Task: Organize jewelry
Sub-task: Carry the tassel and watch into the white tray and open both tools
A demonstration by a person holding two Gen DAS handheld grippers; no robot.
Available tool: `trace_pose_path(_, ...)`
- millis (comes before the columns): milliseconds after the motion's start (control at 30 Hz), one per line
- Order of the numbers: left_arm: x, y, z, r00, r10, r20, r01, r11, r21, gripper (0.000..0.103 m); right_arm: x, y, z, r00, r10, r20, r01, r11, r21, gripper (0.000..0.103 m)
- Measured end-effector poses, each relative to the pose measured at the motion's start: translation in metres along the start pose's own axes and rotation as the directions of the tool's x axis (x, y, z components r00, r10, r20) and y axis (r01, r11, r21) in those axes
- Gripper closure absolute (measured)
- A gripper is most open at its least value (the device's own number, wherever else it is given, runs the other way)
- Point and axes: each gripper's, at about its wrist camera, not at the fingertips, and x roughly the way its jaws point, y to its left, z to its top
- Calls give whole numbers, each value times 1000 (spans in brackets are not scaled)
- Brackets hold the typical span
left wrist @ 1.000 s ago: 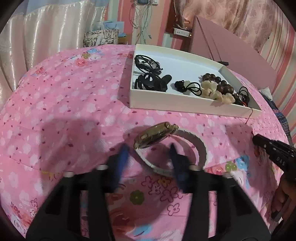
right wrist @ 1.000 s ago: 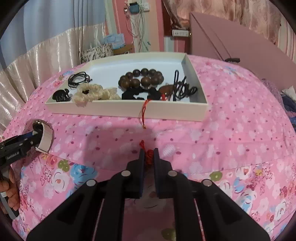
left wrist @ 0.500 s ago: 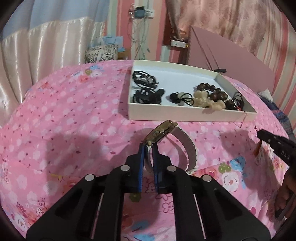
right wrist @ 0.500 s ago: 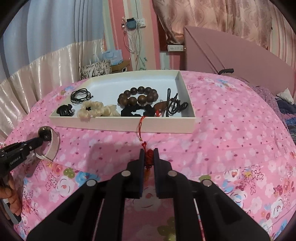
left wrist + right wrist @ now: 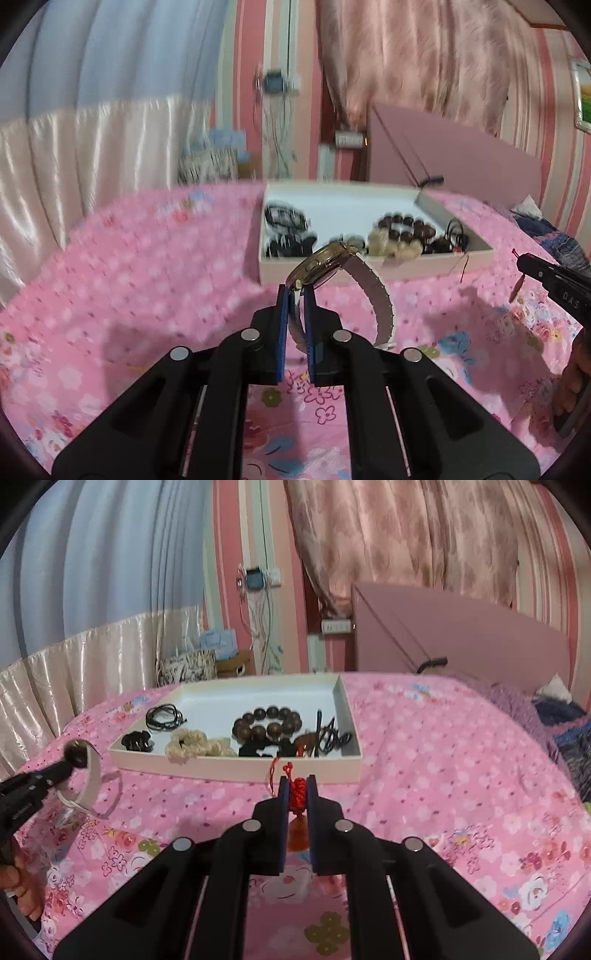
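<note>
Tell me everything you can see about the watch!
The watch has a round gold-coloured case and a pale band, maybe leather, curling into a loop. The left gripper is shut on the band just below the case, holding it tilted above the pink flowery bedspread, in front of the white tray. Its dial is too blurred to read.

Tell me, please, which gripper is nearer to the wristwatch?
Left. The left gripper holds the wristwatch by its strap, above the pink bedspread. The right gripper, shut on a red knotted charm, is off to its side.
</note>
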Motion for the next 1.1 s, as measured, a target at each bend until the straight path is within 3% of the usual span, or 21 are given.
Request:
trace_pose_path(167, -15, -18, -1, 998, 20, 65, -26, 995, 96, 97, -1, 6, 2, 1000, -3, 4, 3, 999, -38, 95)
trace_pose_path(267, -16, -14, 0, 998, 12, 59, -18, 996, 91, 97, 2, -1, 3, 1000, 11, -9, -11, 1000, -7, 95)
trace_pose_path(400, -19, -12, 0, 998, 8, 63, -13, 997, 79, 97, -9, 0, 0, 999, 8, 47, -8, 1000, -11, 95)
trace_pose_path(567, -16, -18, 0, 999, 9, 52, -15, 995, 103, 97, -5, 1, 1, 1000, 10, 28, -9, 1000, -20, 95)
trace_pose_path(733, -25, -17, -1, 996, 30, 89, -38, 995, 95, 97, -12, 1, 0, 998, 1, 61, 0, 1000, -20, 95)
trace_pose_path(1100, -29, -15, -1, 995, 24, 97, -32, 996, 86, 97, -6, -1, 1, 999, 6, 37, -5, 1000, -27, 95)
